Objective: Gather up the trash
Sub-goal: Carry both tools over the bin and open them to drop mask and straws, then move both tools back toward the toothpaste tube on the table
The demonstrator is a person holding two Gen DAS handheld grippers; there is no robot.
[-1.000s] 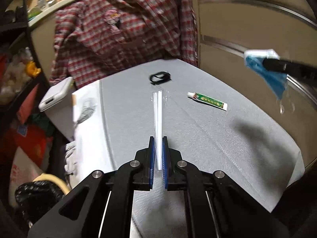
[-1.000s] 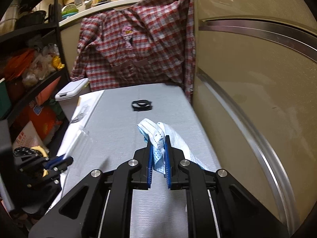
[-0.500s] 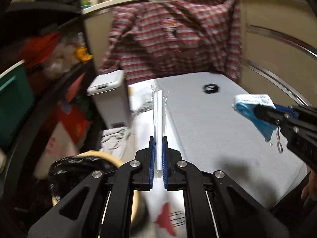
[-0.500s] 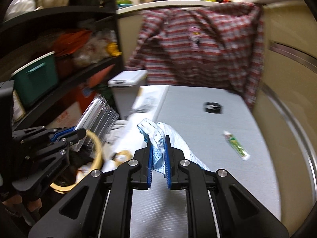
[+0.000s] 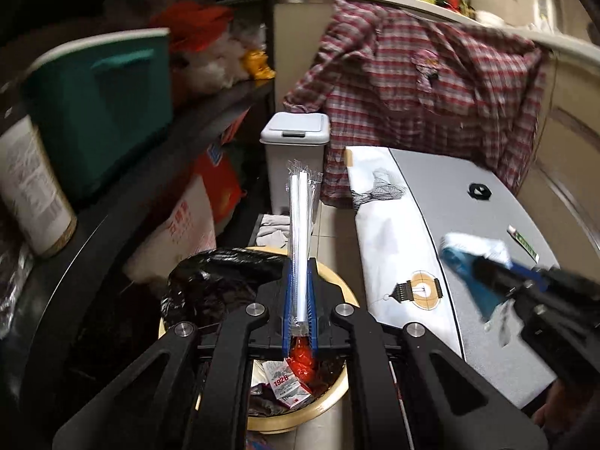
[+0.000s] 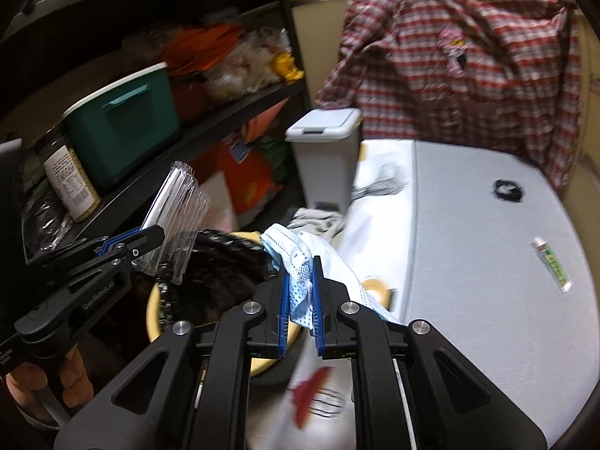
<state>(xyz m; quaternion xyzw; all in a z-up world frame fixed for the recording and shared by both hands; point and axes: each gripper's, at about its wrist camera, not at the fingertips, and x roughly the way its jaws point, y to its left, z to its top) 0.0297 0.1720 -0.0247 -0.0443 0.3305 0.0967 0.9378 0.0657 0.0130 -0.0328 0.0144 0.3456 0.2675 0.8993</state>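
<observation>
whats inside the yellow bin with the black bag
Inside the yellow bin, lined with a black bag, lie a red crinkled wrapper and a small carton printed 1928. The left gripper and its clear plastic sleeve cover the rest.

The grey cloth-covered table (image 6: 487, 262) carries a black ring-shaped object (image 6: 508, 190) near its far edge and a small white-and-green tube (image 6: 553, 263) near its right edge. A white printed sheet (image 5: 382, 232) lies along its left edge.
</observation>
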